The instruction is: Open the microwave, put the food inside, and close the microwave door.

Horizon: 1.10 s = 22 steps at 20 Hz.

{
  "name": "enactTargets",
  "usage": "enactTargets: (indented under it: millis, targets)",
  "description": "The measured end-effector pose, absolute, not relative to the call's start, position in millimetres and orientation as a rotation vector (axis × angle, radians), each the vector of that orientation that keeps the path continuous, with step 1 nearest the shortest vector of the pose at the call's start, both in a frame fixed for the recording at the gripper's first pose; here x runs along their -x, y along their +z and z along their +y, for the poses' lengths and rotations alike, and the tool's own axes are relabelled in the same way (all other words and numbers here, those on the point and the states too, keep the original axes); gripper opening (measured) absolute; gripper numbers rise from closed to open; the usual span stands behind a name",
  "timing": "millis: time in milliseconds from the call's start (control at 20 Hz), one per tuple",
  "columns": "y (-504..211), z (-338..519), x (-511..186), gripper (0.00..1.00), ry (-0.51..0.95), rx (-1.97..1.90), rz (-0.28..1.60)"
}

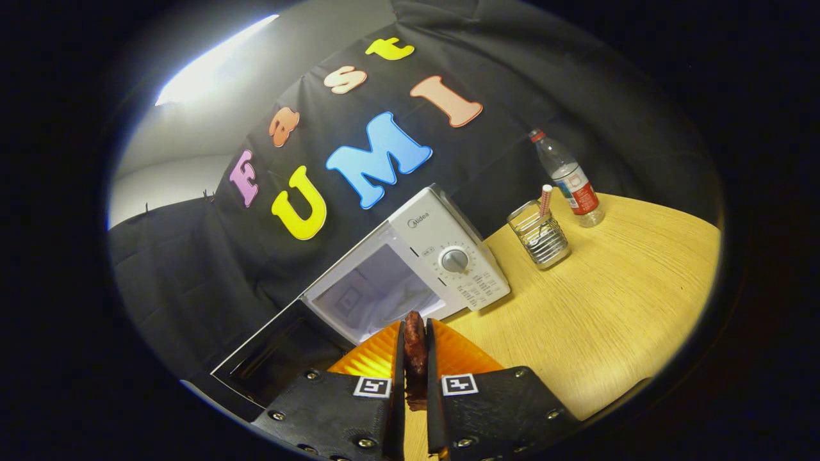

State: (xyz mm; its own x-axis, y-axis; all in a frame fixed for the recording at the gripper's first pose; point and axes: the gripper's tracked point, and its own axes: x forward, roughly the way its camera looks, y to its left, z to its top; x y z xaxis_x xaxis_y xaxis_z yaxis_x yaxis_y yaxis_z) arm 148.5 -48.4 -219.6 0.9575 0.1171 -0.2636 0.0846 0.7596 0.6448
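A white microwave (423, 230) stands on the wooden table (608, 320) against the booth's wall, seen tilted. Its door (275, 358) hangs wide open to the left of the pale cavity (371, 294), and its control panel with a round dial (455, 260) sits to the right of the cavity. My gripper (415, 323) is shut on a dark reddish-brown piece of food (415, 349), which is pinched upright between both fingers. The food's top pokes out at the fingertips, just short of the cavity's front edge.
A wire mesh holder (540, 238) with a striped straw stands on the table to the right of the microwave. A plastic water bottle (570, 182) with a red cap stands just behind it. Bare tabletop stretches in front of and to the right of the control panel.
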Motion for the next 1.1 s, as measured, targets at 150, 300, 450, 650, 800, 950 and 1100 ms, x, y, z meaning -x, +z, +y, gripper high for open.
enactTargets:
  millis: [150,300,450,650,800,950,1100]
  targets:
    - [-206.7,-23.5,-171.7,0.14,0.041,-0.719,0.277]
    - [-206.3,3.7,-203.3,0.14,0.053,-0.704,0.283]
    - [-210.9,26.3,-234.9,0.14,0.051,-0.673,0.277]
    - [-219.4,55.0,-273.5,0.14,0.054,-0.646,0.277]
    - [-228.1,74.4,-302.3,0.14,0.049,-0.617,0.275]
    - [-236.8,90.4,-330.4,0.14,0.037,-0.598,0.263]
    - [-242.3,94.3,-358.2,0.14,-0.002,-0.585,0.23]
